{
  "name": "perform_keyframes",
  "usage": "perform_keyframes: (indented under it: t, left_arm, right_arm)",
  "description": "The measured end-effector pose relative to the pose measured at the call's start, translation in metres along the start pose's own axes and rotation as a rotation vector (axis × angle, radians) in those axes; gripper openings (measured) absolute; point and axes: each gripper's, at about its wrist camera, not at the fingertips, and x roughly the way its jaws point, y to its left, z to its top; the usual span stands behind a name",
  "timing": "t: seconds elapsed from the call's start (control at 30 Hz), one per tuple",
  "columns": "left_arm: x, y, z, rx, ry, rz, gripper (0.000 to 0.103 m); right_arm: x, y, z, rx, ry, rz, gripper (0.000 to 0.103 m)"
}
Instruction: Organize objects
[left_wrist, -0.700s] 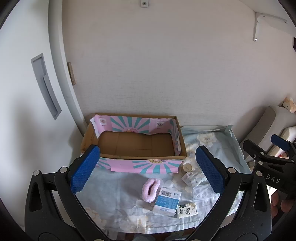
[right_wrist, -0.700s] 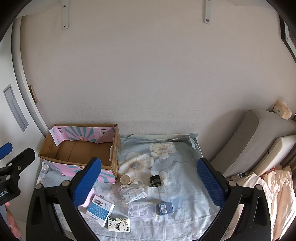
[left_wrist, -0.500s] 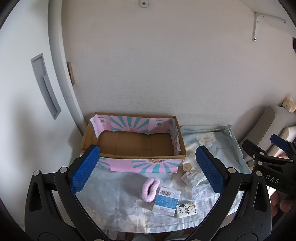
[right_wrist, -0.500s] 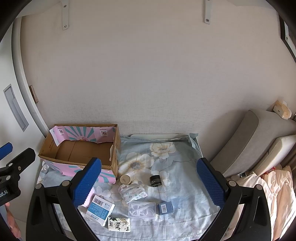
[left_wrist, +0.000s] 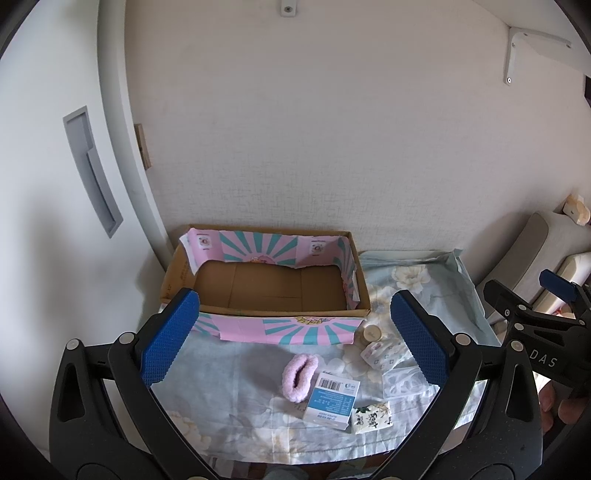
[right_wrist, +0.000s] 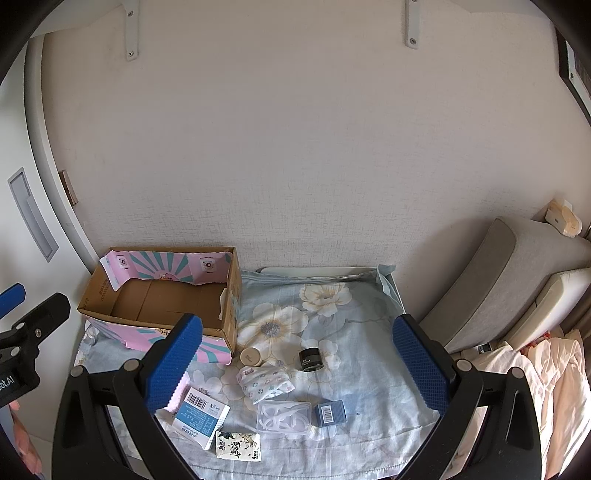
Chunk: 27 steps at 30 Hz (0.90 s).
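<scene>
We see a surface (right_wrist: 354, 332) draped in a pale blue floral cloth, set against a textured wall. At its left far corner stands the cardboard box (left_wrist: 266, 284) (right_wrist: 162, 295), open-topped, its pink and teal sunburst flaps folded out, with only bare brown cardboard showing inside.

Both our tongs hover above the near edge of the surface. The left tongs (left_wrist: 293, 343) are released, blue pads spread wide with nothing between them; the right tongs (right_wrist: 297, 363) are likewise released and grip nothing.

The loose things all lie on the cloth outside the box, in front of and to the right of it. The white and blue carton (left_wrist: 331, 400) (right_wrist: 201, 415) with a barcode lies flat near the front edge, touching the pink fuzzy sock (left_wrist: 299, 376) on its left. Just right of the carton sits a small snack packet (left_wrist: 371, 417) (right_wrist: 238, 445). A patterned cloth bundle (right_wrist: 264, 380) lies near the middle, with a clear plastic case (right_wrist: 283, 421) in front of it and 1 small blue box (right_wrist: 330, 413) beside the case. A cream jar (right_wrist: 250, 356) stands just beside the cardboard box's corner, and a black jar (right_wrist: 309, 360) stands well right of it.
</scene>
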Motion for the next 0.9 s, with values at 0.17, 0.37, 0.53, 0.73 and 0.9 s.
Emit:
perform_keyframes:
  t: [0.17, 0.37, 0.53, 0.73, 0.9]
  left_arm:
    - [0.000, 0.000, 0.000, -0.001, 0.000, 0.000, 0.103]
    - [0.000, -0.002, 0.000, -0.002, 0.001, 0.002, 0.103]
    - [-0.001, -0.004, 0.000, -0.001, 0.000, 0.003, 0.103]
    - [-0.004, -0.010, 0.004, -0.001, -0.009, 0.006, 0.103]
    - [-0.004, -0.018, 0.004, -0.001, -0.006, 0.011, 0.103]
  right_arm:
    - [0.000, 0.000, 0.000, -0.001, 0.000, 0.002, 0.102]
    - [0.001, 0.000, 0.000, -0.009, -0.005, 0.007, 0.102]
    - [0.000, 0.000, 0.000, -0.011, -0.007, 0.007, 0.103]
    - [-0.006, -0.001, 0.001, -0.012, -0.027, 0.017, 0.103]
    - [-0.007, -0.004, 0.002, -0.013, -0.031, 0.026, 0.103]
